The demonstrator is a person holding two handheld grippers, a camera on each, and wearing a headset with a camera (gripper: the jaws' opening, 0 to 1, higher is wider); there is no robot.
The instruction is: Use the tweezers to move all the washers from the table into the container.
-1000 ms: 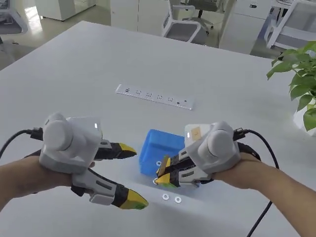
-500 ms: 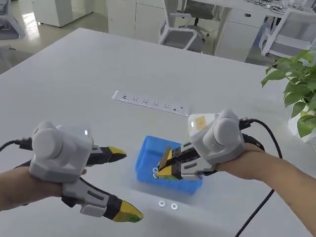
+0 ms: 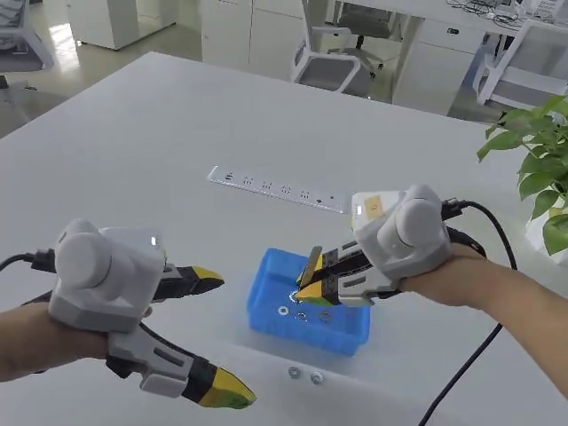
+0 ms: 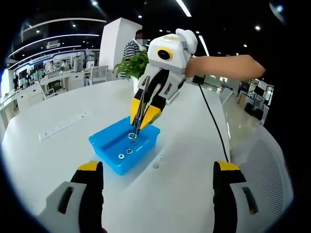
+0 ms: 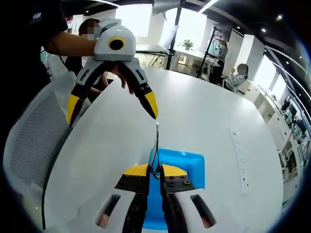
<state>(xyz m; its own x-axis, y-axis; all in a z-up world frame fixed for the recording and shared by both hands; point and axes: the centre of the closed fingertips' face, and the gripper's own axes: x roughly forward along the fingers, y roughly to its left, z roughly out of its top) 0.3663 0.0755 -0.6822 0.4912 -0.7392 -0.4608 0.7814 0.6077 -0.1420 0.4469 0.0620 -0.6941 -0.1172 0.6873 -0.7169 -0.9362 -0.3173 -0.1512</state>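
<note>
With right gripper [image 3: 306, 284] clamped on tweezers [image 5: 156, 141], hold tips low inside container [image 3: 337, 339], easing pressure gently to drop washer [image 4: 132, 136]. Left gripper [image 3: 222, 335] wide open, empty.

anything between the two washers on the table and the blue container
Nothing visible. The washers lie on the table just in front of the blue container, with only open tabletop between them and its near wall.

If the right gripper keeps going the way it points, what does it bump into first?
The right gripper, shut on the tweezers, points down into the blue container. The tweezer tips would probably hit its floor first, beside the washers there; depth is unclear.
</note>
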